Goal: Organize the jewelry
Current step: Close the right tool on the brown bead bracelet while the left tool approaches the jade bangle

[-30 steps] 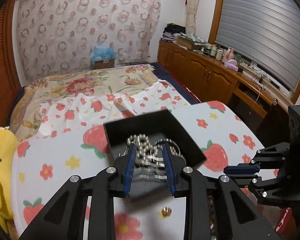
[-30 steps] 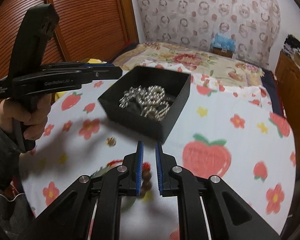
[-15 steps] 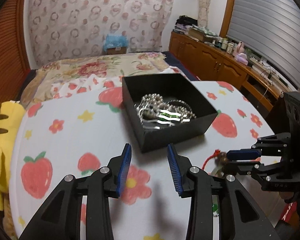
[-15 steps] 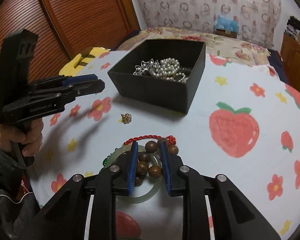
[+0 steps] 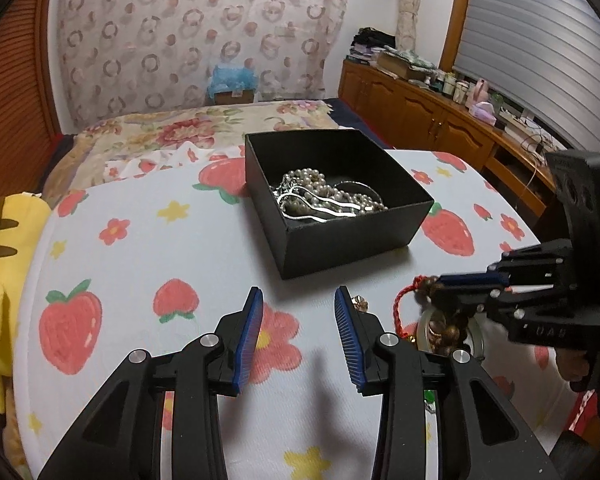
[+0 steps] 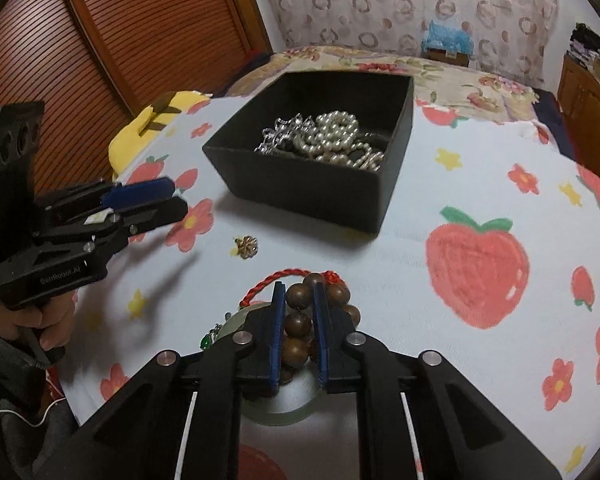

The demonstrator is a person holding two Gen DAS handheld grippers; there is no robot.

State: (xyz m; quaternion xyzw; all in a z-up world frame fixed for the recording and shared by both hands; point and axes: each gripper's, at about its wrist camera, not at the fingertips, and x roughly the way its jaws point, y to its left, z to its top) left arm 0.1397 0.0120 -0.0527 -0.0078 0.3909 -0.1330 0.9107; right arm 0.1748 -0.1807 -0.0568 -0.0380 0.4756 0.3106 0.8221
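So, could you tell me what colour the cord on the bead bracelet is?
Red: a twisted cord on the brown bead bracelet, clearest in the right wrist view.

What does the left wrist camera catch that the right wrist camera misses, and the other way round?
Only the left wrist view shows the window blind and open left gripper from behind. Only the right wrist view shows the right gripper shut on the wooden bead bracelet and the wooden doors. Both show the black box of pearls.

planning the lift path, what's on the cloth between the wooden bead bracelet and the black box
Mostly bare tablecloth in the right wrist view. A small gold trinket lies left of the line from the wooden bead bracelet to the black box.
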